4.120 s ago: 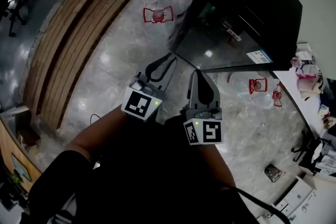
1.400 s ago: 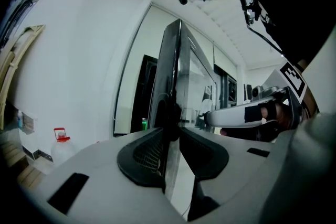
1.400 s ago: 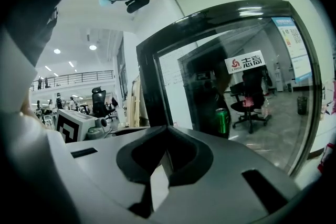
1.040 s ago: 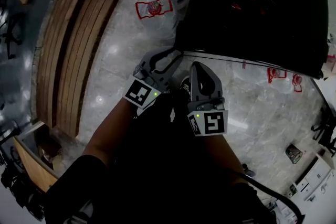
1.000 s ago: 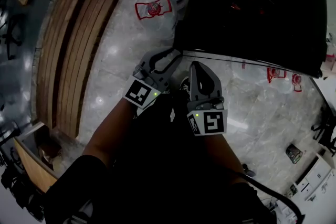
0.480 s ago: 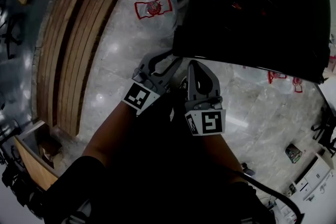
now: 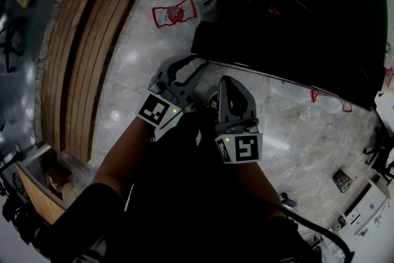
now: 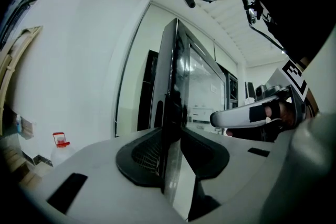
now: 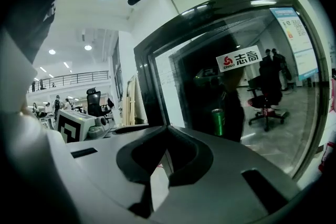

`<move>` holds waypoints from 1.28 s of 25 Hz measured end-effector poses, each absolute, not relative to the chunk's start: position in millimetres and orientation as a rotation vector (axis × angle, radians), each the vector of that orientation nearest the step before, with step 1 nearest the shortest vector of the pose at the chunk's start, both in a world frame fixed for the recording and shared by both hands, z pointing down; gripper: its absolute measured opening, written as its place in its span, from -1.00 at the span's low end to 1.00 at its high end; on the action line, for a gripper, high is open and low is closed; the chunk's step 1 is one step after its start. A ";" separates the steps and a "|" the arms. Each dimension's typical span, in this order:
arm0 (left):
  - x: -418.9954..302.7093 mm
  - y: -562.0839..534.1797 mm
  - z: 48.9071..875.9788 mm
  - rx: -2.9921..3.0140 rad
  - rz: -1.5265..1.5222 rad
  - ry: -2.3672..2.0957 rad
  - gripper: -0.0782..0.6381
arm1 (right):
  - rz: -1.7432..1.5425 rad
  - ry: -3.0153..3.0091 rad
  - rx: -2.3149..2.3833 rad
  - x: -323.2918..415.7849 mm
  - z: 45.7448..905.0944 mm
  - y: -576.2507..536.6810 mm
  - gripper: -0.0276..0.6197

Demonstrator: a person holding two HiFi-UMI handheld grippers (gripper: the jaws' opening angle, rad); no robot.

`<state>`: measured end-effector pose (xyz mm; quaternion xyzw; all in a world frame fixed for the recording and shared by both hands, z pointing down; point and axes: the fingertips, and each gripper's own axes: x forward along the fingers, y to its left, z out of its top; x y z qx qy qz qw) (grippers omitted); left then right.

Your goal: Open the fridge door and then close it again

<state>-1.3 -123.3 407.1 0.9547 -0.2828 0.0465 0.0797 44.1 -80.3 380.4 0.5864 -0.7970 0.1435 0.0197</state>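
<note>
The left claw (image 8: 171, 136) straddles the upright edge of the fridge door (image 8: 181, 76). Its jaws are opening with that edge between them. The right claw (image 9: 167, 131) faces the door's glass front, jaw tips together and holding nothing.

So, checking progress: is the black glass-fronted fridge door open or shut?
Seemingly ajar: left gripper, jaws opening, straddles the free edge of the black glass-fronted fridge door.
</note>
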 end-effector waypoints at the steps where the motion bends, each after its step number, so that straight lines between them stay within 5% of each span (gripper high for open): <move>1: 0.9 -129.7 407.6 2.858 0.140 -0.849 -0.47 | 0.443 -2.472 1.823 47.2 380.4 -82.7 -0.87; 23: 26.2 -205.4 406.3 2.852 0.060 -1.000 -0.43 | 0.415 -2.442 1.864 88.1 377.0 -106.4 -0.87; 32: 8.0 -138.4 339.4 2.804 0.055 -1.108 -0.76 | 0.319 -2.472 1.829 62.8 314.4 -88.9 -0.87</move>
